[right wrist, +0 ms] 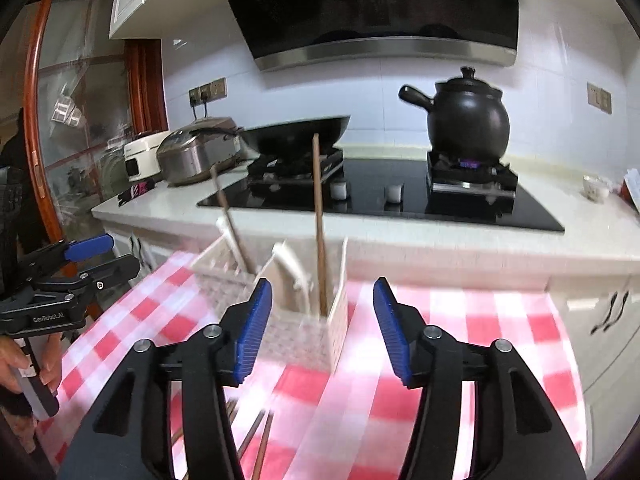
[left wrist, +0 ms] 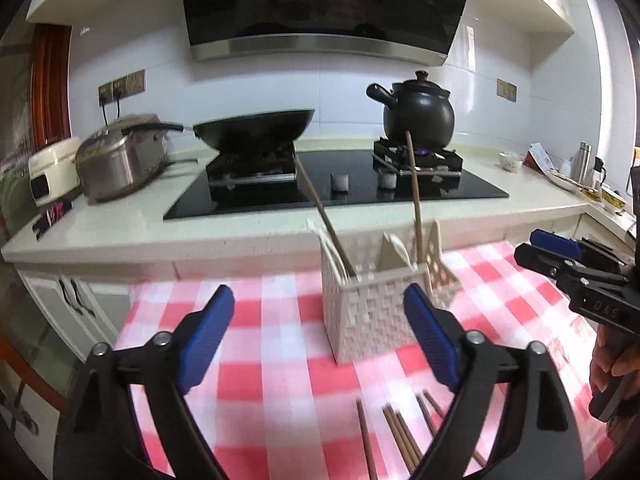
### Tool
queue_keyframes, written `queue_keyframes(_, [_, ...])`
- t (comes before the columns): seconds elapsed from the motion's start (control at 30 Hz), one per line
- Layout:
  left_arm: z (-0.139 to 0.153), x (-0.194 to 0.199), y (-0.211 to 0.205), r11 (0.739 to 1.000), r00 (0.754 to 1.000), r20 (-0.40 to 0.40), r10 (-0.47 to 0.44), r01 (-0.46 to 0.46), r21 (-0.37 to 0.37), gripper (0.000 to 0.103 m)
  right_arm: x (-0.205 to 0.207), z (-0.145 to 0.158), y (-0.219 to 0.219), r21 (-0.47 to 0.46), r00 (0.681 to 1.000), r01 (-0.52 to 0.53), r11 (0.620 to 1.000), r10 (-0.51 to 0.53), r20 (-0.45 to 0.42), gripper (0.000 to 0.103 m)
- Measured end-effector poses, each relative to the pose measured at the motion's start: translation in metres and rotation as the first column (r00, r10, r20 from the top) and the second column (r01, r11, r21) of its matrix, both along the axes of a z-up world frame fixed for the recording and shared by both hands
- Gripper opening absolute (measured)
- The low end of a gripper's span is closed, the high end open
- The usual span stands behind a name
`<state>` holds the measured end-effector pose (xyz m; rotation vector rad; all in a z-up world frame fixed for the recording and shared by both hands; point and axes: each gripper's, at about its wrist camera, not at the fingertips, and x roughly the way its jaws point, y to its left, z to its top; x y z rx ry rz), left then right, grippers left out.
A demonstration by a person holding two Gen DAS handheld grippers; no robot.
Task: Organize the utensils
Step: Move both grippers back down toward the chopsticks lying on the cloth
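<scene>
While loose chopsticks remain on the cloth, sorting judged only part done.
Left gripper (left wrist: pixel 320 344): released, jaws spread wide, nothing between the pads; hovering over the checked cloth (left wrist: pixel 256 400), short of the holder.
Left hand (right wrist: pixel 24 364): wrapped round the gripper handle, at the left edge of the right wrist view.
Holder (left wrist: pixel 372 312): white woven box standing upright on the cloth, ahead of both grippers.
Done so far: two chopsticks (left wrist: pixel 414 196) standing tilted in the holder, plus white utensils (left wrist: pixel 394 250), kind not clear.
Left to do: loose chopsticks (left wrist: pixel 400 436) lying flat on the cloth, near side of the holder, low between the two grippers; count uncertain, partly hidden.
Right gripper (right wrist: pixel 322 328): released, jaws apart, empty; holder corner seen through the gap, not touched.
Next, as a guess: pick up from the loose pile.
</scene>
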<state>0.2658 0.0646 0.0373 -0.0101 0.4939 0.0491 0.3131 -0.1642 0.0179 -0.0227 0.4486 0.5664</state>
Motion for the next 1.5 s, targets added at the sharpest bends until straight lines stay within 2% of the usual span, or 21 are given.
queue_keyframes(0.1, [-0.015,-0.019,0.0,1.0,1.0,-0.017,-0.003,0.003,-0.025,0.092,-0.02,-0.013,-0.001,-0.006,1.0,-0.007,1.0,0.007,-0.021,0.059])
queue_keyframes(0.2, [-0.028,-0.037,-0.005,1.0,1.0,-0.02,-0.001,0.001,-0.012,0.096,-0.041,-0.025,-0.001,-0.017,1.0,-0.003,1.0,0.003,-0.024,0.064])
queue_keyframes(0.4, [-0.051,-0.068,-0.009,0.999,0.999,-0.011,0.033,-0.033,-0.002,0.098,-0.065,-0.046,-0.004,-0.019,0.999,0.026,0.999,-0.027,-0.045,0.065])
queue_keyframes(0.73, [-0.102,-0.082,0.001,0.995,0.99,-0.131,0.05,-0.06,-0.074,0.098,-0.067,-0.095,0.006,-0.086,0.984,0.018,0.996,-0.033,-0.174,0.065])
queue_keyframes(0.83, [-0.112,-0.08,0.002,0.995,0.986,-0.157,0.053,-0.065,-0.074,0.098,-0.067,-0.109,0.014,-0.125,0.978,-0.002,0.992,-0.024,-0.205,0.059])
queue_keyframes(0.9, [-0.117,-0.079,0.001,0.995,0.984,-0.167,0.055,-0.067,-0.068,0.098,-0.067,-0.117,0.02,-0.144,0.975,-0.014,0.989,-0.018,-0.222,0.051])
queue_keyframes(1.0, [-0.121,-0.078,-0.001,0.996,0.983,-0.175,0.051,-0.062,-0.06,0.098,-0.065,-0.125,0.027,-0.174,0.968,-0.026,0.984,-0.018,-0.25,0.044])
queue_keyframes(1.27, [-0.124,-0.076,0.0,0.997,0.981,-0.184,0.053,-0.063,-0.049,0.098,-0.059,-0.131,0.041,-0.219,0.958,-0.056,0.974,-0.009,-0.286,0.037])
queue_keyframes(1.5, [-0.128,-0.075,0.004,0.997,0.98,-0.195,0.052,-0.063,-0.053,0.098,-0.052,-0.138,0.062,-0.28,0.948,-0.089,0.956,-0.005,-0.317,0.023])
